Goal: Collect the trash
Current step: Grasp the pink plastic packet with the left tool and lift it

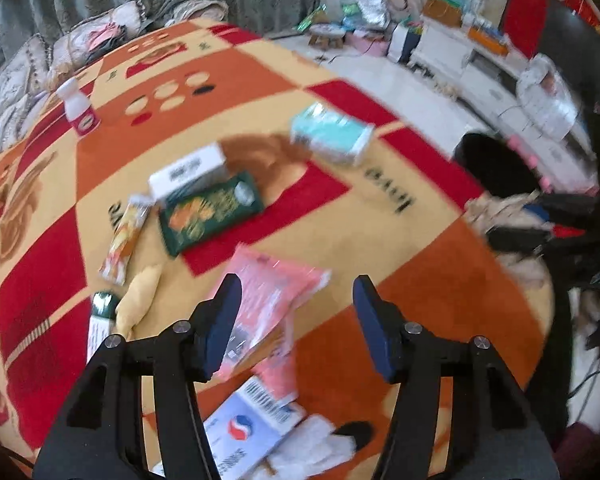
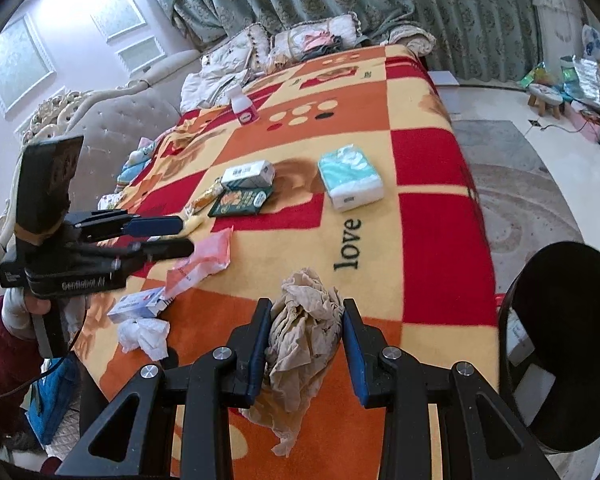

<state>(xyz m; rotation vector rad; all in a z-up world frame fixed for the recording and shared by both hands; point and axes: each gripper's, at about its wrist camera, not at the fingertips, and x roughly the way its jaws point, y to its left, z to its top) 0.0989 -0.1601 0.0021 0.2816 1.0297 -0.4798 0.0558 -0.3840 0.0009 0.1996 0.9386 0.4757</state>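
Observation:
Litter is scattered over an orange, red and cream blanket (image 2: 420,184) on a bed. My right gripper (image 2: 304,320) is shut on a crumpled beige tissue (image 2: 304,332), lifted a little off the blanket. My left gripper (image 1: 296,304) stands open above a pink wrapper (image 1: 268,300) that lies flat beneath it; its pads do not press on it. In the right wrist view the left gripper (image 2: 186,235) shows from the side, over the pink wrapper (image 2: 204,260). A black bin (image 2: 560,340) stands off the bed's right edge, its dark shape (image 1: 496,164) blurred in the left wrist view.
On the blanket lie a teal tissue pack (image 2: 350,180), a white carton (image 2: 250,172), a green packet (image 2: 240,202), a blue-and-white box (image 2: 140,304), a white tissue wad (image 2: 144,334) and a small bottle (image 2: 244,108). Pillows lie at the head; cluttered furniture (image 1: 460,44) lines the far wall.

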